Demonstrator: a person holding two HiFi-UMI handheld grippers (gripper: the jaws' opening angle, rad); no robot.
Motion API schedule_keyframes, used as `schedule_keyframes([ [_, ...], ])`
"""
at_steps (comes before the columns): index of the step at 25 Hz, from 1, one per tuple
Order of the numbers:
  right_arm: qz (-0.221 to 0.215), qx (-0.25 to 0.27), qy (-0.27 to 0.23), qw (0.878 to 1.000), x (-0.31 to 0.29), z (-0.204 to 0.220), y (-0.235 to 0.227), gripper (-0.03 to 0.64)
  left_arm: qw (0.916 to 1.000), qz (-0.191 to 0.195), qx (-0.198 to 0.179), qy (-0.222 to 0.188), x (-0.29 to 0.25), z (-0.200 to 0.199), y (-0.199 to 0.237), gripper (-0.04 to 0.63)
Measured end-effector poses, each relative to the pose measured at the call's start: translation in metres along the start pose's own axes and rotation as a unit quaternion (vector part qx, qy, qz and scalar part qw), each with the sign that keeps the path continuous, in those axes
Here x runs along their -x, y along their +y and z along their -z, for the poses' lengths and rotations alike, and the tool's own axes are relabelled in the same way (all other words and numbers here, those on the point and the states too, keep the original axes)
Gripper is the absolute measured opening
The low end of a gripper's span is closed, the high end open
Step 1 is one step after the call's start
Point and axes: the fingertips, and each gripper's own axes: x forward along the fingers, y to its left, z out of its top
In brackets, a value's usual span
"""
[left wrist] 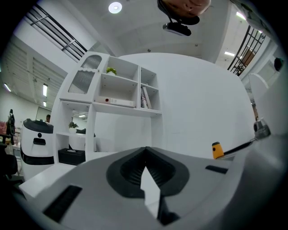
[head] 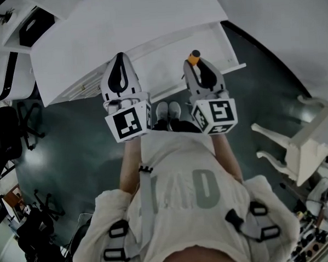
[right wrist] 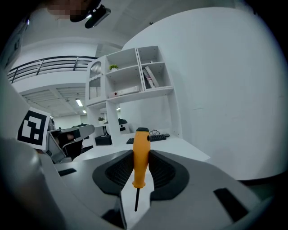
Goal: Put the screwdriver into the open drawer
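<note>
Screwdriver [right wrist: 141,152] upright, orange handle clamped in half-closed right tool [right wrist: 140,167], above open drawer [head: 168,59] | left tool [left wrist: 145,155] closed, empty | next: lower between drawer walls, tilt flat, release low and gently

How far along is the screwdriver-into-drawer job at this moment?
Done: the drawer stands open and the screwdriver is picked up, its orange handle clamped in the jaws of the right gripper. In hand: the head view shows it held over the drawer. Left: lower it in and release. The left gripper, jaws shut, is empty.
</note>
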Motion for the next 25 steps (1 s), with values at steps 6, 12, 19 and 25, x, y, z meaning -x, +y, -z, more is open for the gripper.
schedule_keyframes([
  [6, 0.007, -0.009, 0.031, 0.999, -0.013, 0.007, -0.003, 0.103, 1.0000, -0.002, -0.002, 0.008, 0.002, 0.007, 0.002, 0.005],
  [12, 0.013, -0.033, 0.096, 0.995, -0.039, 0.022, -0.018, 0.103, 0.9999, -0.010, 0.001, 0.010, 0.003, 0.010, 0.001, 0.005],
  [19, 0.021, -0.063, 0.177, 0.982, -0.068, 0.056, -0.033, 0.103, 0.9993, -0.024, 0.014, 0.026, 0.003, 0.019, 0.007, 0.005],
  [25, 0.033, -0.096, 0.227, 0.969, -0.089, 0.094, -0.045, 0.103, 0.9984, -0.031, -0.008, 0.046, 0.001, 0.034, 0.014, 0.005],
])
